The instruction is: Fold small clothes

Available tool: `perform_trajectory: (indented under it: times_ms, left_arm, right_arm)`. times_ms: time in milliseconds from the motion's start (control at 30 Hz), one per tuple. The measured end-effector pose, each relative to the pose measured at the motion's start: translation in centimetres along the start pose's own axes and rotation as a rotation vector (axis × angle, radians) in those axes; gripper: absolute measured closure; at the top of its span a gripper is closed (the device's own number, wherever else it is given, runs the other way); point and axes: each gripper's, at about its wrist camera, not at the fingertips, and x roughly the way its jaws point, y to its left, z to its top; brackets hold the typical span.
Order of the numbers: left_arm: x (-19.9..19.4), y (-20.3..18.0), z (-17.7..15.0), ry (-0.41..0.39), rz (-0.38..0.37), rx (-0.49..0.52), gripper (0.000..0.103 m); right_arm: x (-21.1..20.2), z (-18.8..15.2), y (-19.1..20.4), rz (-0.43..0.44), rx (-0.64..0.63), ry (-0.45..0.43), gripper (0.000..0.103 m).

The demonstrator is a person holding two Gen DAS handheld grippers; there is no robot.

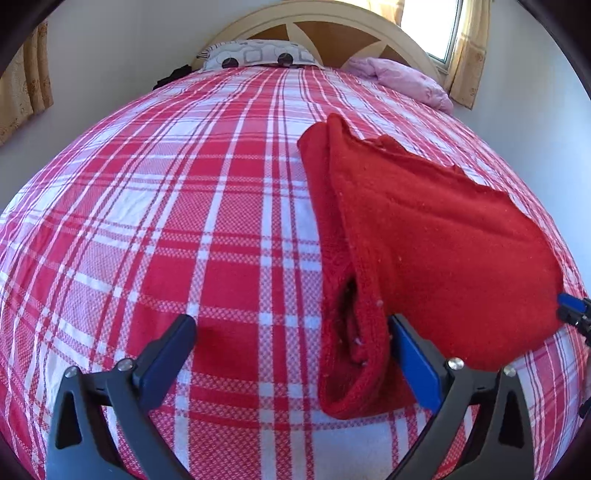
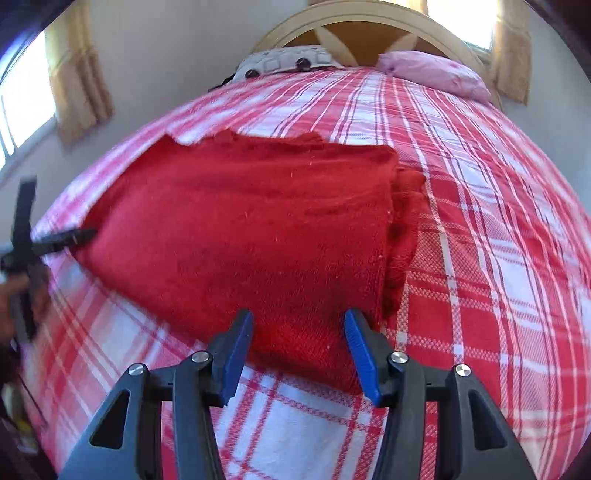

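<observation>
A red knit garment (image 1: 424,236) lies folded on the red-and-white plaid bed; it also shows in the right wrist view (image 2: 251,236). My left gripper (image 1: 291,328) is open over the sheet, its right finger (image 1: 413,354) against the garment's folded left edge. My right gripper (image 2: 299,328) is open, its jaws astride the garment's near edge with cloth between them, not clamped. The left gripper's tip (image 2: 70,236) shows at the garment's left corner in the right wrist view. The right gripper's tip (image 1: 572,306) shows at the garment's right corner in the left wrist view.
The plaid bed sheet (image 1: 166,229) fills both views. A patterned pillow (image 1: 255,55) and a pink pillow (image 1: 402,77) lie by the wooden headboard (image 1: 332,22). Curtained windows (image 2: 26,92) flank the bed. White walls stand on both sides.
</observation>
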Motion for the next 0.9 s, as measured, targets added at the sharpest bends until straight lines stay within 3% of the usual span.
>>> perform_trajectory:
  times_ms: [433,567,833,900]
  left_arm:
    - [-0.5,0.3,-0.7,-0.009,-0.014,-0.015,0.0]
    - [-0.5,0.4,-0.7,-0.012,-0.017,-0.018,0.0]
    - [-1.1,1.0,-0.8,-0.002,-0.032,-0.031,0.0]
    - [-2.2,2.0,-1.0,-0.046,-0.018,-0.044,0.0]
  right_arm:
    - [0.3,-0.7,1.0,-0.126,-0.069,0.049,0.049]
    - [-0.5,-0.4,1.4,-0.142,-0.033,0.033,0.049]
    - [-1.7,-1.1,7.7,-0.138,-0.187,0.016,0.049]
    - [-1.5,-1.0,10.2,-0.118,-0.24,0.011,0.049]
